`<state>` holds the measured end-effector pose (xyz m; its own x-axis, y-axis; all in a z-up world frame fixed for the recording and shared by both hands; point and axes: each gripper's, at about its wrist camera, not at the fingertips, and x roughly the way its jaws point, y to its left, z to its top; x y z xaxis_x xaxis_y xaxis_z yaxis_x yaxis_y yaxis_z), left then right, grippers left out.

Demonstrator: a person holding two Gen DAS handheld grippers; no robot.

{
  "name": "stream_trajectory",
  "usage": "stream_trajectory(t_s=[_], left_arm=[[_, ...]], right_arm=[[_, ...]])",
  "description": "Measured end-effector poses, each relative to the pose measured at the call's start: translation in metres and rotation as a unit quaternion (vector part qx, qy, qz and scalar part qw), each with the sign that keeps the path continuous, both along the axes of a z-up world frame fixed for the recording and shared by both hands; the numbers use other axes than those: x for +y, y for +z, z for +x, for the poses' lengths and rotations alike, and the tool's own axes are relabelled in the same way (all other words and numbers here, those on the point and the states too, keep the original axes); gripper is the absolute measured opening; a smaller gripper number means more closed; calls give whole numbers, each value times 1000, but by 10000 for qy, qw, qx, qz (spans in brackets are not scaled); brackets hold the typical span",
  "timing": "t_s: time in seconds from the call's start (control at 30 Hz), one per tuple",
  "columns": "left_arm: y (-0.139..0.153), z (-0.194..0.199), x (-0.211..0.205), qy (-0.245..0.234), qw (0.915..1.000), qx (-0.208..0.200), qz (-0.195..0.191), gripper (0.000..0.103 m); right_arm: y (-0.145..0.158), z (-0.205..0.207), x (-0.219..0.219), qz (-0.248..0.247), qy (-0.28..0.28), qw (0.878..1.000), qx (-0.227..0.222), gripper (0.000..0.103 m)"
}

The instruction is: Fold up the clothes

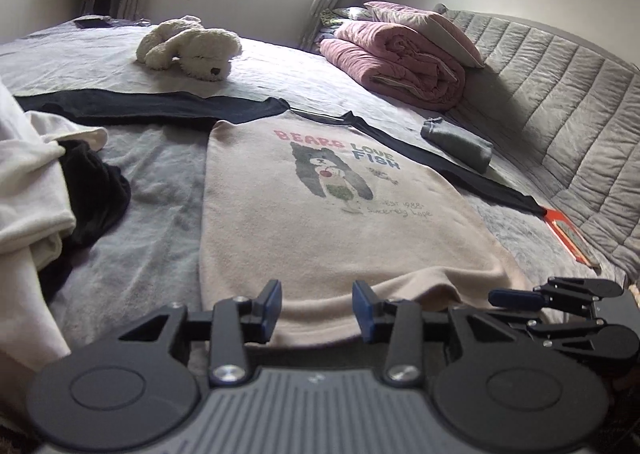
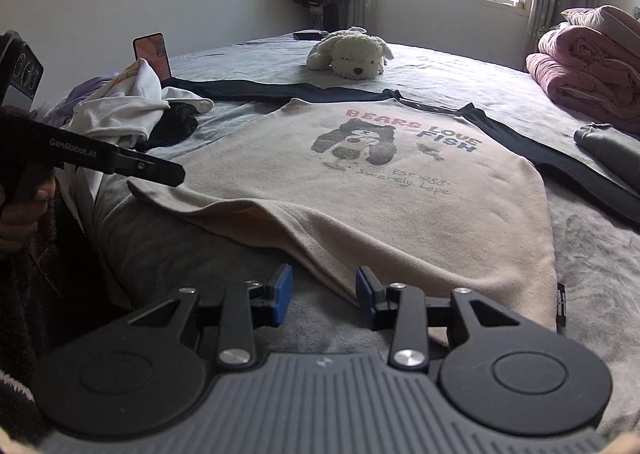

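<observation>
A cream long-sleeved shirt [image 1: 320, 213] [image 2: 380, 193] with dark navy sleeves and a bear print lies face up, spread flat on the bed. My left gripper [image 1: 317, 308] hovers at the near hem, left of its middle. Its blue pads stand apart with only flat cloth showing below them. My right gripper [image 2: 324, 294] is also open, at the hem further right, where a raised fold of the hem runs up to its right pad. From the side, each gripper shows in the other's view: the right gripper [image 1: 494, 298] and the left gripper [image 2: 178, 175], held in a person's hand.
A loose pile of white and black clothes [image 1: 36, 181] [image 2: 124, 113] lies left of the shirt. A small folded grey garment [image 1: 456, 145] sits by the right sleeve. Beyond are a plush dog [image 1: 192, 49], a rolled pink quilt [image 1: 400, 61] and a propped phone [image 2: 152, 53]. A padded headboard [image 1: 560, 93] bounds the right.
</observation>
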<state>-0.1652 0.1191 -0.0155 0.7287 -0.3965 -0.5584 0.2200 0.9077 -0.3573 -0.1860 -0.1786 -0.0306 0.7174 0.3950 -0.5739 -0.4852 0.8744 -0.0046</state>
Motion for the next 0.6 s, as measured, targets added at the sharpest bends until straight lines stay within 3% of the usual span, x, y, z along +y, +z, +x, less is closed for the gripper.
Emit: stream_trajectory(t_s=[0.23, 0.33, 0.47, 0.5, 0.53, 0.57, 0.6], left_arm=[[-12, 8, 34, 715, 9930, 671, -654, 38], [-12, 7, 39, 957, 9908, 735, -608, 37], [-19, 10, 41, 931, 9882, 1015, -674, 36], [-19, 11, 39, 905, 9887, 1029, -606, 36], [-20, 12, 37, 878, 9893, 1036, -528, 29], [-21, 12, 35, 869, 9894, 1064, -480, 12], [-22, 13, 34, 863, 9893, 1095, -437, 8]], right_arm=[[-5, 3, 22, -537, 325, 9978, -227, 40], [-11, 5, 32, -939, 384, 9941, -385, 40], [-18, 6, 43, -1407, 436, 9872, -616, 39], [-19, 5, 45, -1512, 431, 9852, -686, 35], [-21, 5, 46, -1596, 452, 9834, -731, 24], [-22, 5, 48, -1658, 481, 9822, -743, 8], [-22, 5, 48, -1715, 507, 9811, -739, 5]])
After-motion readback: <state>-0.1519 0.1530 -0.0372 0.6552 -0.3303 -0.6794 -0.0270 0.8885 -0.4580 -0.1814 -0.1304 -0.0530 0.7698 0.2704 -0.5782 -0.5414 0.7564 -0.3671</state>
